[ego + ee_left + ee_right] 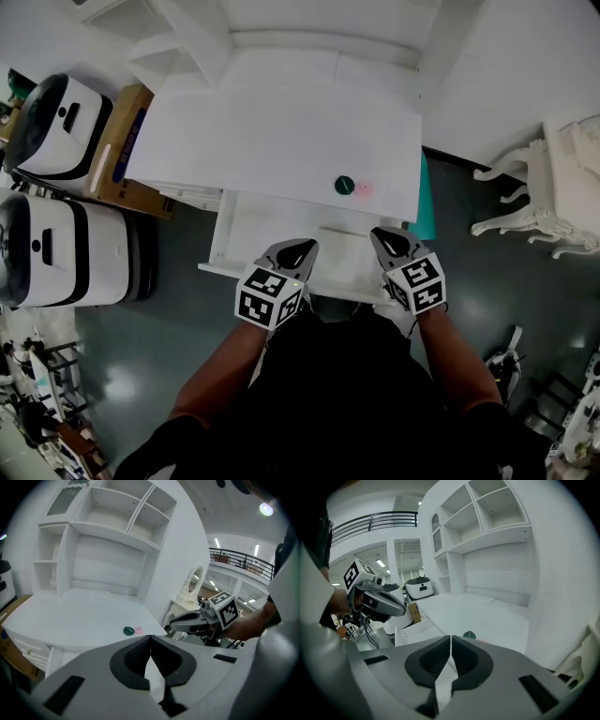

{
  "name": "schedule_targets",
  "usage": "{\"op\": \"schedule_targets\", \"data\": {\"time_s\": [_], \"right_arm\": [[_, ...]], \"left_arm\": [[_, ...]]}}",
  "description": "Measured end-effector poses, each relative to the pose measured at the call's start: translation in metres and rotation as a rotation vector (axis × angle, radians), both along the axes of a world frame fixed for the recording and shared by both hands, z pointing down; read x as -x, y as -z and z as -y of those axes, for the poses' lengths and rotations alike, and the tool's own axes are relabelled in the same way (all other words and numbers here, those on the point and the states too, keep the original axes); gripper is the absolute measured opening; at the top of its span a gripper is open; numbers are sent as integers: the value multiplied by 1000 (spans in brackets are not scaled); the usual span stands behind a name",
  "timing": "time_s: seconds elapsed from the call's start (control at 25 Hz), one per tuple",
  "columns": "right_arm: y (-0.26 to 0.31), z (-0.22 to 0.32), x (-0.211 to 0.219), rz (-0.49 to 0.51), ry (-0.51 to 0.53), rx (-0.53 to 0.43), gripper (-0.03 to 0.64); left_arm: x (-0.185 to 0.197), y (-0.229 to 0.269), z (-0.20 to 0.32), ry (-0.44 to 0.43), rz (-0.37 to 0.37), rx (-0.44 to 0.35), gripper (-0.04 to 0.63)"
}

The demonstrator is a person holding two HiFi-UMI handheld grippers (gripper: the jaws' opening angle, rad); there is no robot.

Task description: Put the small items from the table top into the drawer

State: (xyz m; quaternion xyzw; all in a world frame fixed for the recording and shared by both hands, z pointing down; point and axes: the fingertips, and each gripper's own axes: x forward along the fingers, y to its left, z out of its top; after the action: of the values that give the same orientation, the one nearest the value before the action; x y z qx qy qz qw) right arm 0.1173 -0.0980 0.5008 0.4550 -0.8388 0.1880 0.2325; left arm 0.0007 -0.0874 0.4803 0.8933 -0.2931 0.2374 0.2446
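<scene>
On the white desk top [272, 131] two small items lie near its front right edge: a dark green round disc [344, 185] and a pink round disc [364, 189] beside it. Both also show in the left gripper view, green disc [129, 630] and pink disc [138, 630]. The right gripper view shows the green disc [469, 634] just above its jaws. The white drawer [239, 239] below the desk top stands pulled out. My left gripper [298, 251] and right gripper [386, 241] hover over the drawer's front, both shut and empty.
White robot units [56, 122] and a cardboard box [117, 150] stand left of the desk. An ornate white table [553, 187] is at the right. Open shelves [112, 513] rise behind the desk top. A teal object [426, 202] sits by the desk's right side.
</scene>
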Motion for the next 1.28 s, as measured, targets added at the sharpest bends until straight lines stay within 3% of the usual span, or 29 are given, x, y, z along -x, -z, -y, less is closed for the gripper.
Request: {"op": "schedule_targets", "data": {"time_s": [0.48,1.04,1.28], "right_arm": [[-44,62,-23,-164,-29,-30,29],[-114,114,-28,-276,1,80,33],[-130,131,-26,-304,21,113,78]], "left_arm": [[9,-19,3,0,69,57,3],[25,-24,6,65,80,75,3],[32,-24,8,94,74,84,3]]}}
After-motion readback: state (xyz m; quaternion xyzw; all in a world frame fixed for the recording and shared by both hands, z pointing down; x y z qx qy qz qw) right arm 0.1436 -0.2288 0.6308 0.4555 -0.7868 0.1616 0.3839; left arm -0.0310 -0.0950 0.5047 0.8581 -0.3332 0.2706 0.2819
